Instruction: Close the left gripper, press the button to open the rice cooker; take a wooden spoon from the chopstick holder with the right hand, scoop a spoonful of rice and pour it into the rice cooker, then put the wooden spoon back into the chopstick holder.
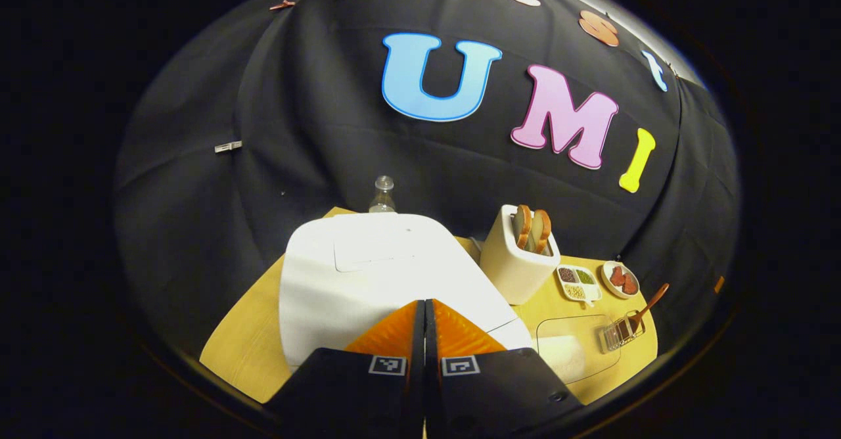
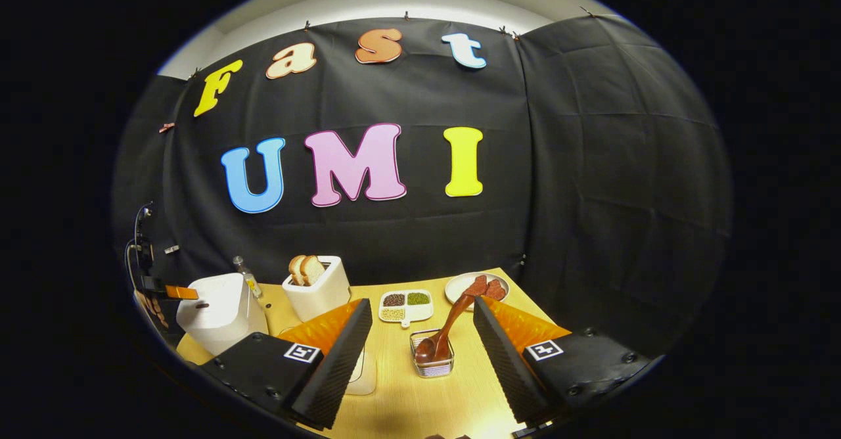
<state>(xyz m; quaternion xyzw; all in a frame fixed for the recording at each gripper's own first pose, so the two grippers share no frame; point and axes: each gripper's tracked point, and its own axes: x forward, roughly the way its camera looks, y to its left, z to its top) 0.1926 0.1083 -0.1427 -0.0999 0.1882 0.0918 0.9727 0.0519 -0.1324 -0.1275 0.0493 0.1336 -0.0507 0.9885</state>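
The white rice cooker (image 1: 368,261) stands with its lid down, right under my left gripper (image 1: 424,302), whose fingers are pressed together with nothing between them. In the right gripper view the left gripper (image 2: 181,292) hovers at the top front edge of the rice cooker (image 2: 220,311); contact cannot be told. My right gripper (image 2: 421,303) is open above the table, and the wooden spoon (image 2: 450,326) leans in the clear chopstick holder (image 2: 432,362) between and just beyond its fingers. A clear container of rice (image 1: 571,353) lies to the right of the cooker, near the spoon (image 1: 649,306).
A white toaster (image 2: 318,288) with two bread slices stands behind the rice container. A divided dish of beans (image 2: 405,304) and a small plate (image 2: 460,284) sit at the back right. A bottle (image 1: 383,196) stands behind the cooker. The wooden table (image 2: 420,399) ends close to my right gripper.
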